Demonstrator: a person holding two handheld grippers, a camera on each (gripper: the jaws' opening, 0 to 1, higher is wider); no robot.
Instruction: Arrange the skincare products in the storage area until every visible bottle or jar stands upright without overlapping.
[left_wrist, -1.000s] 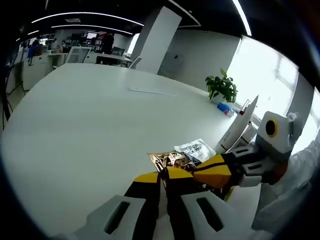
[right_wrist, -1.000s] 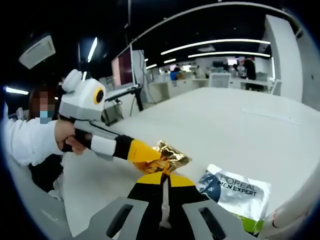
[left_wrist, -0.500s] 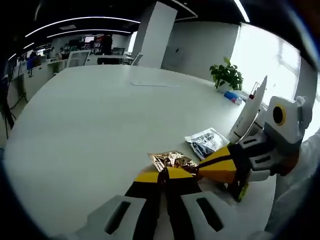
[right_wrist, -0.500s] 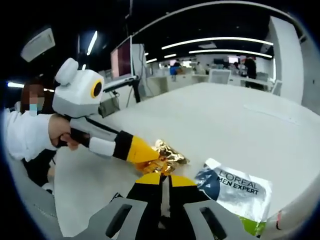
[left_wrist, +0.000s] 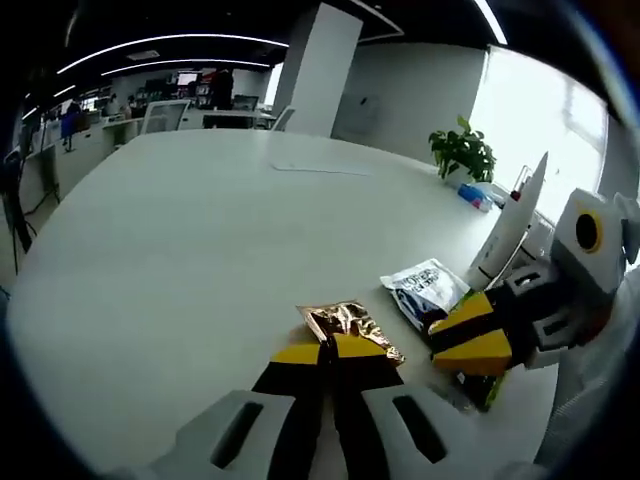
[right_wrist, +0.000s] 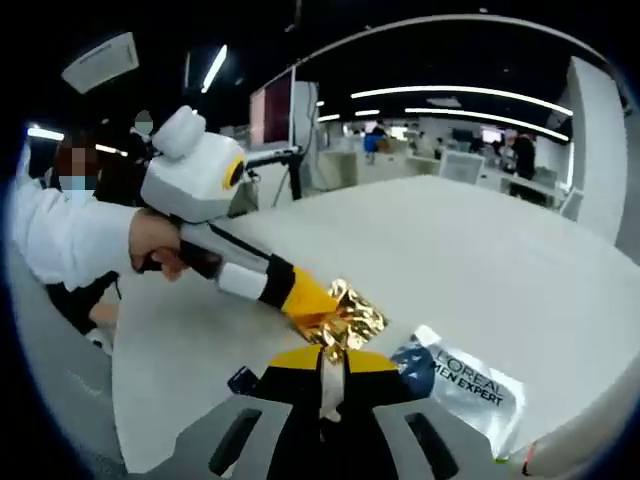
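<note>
Handover done: right gripper (left_wrist: 478, 338), jaws shut on nothing, has pulled back from the gold sachet (left_wrist: 348, 324), which left gripper (left_wrist: 328, 352) still pinches closed just above the counter (left_wrist: 180, 250) beside the silver sachet (left_wrist: 425, 288), so nothing stands upright yet.

Left gripper (left_wrist: 328, 352): jaws pressed together, yellow tips side by side, low over the tabletop (left_wrist: 180, 250). In the right gripper view it reaches in from the left (right_wrist: 322, 318), held by a hand (right_wrist: 160, 245) on its grip, white sleeve (right_wrist: 70, 235) behind. Right gripper (right_wrist: 332, 362): jaws together, only a thin slit between the tips. In the left gripper view it comes in from the right (left_wrist: 445, 335), jaws a little apart, tips pointing left, body angled up to the right.
</note>
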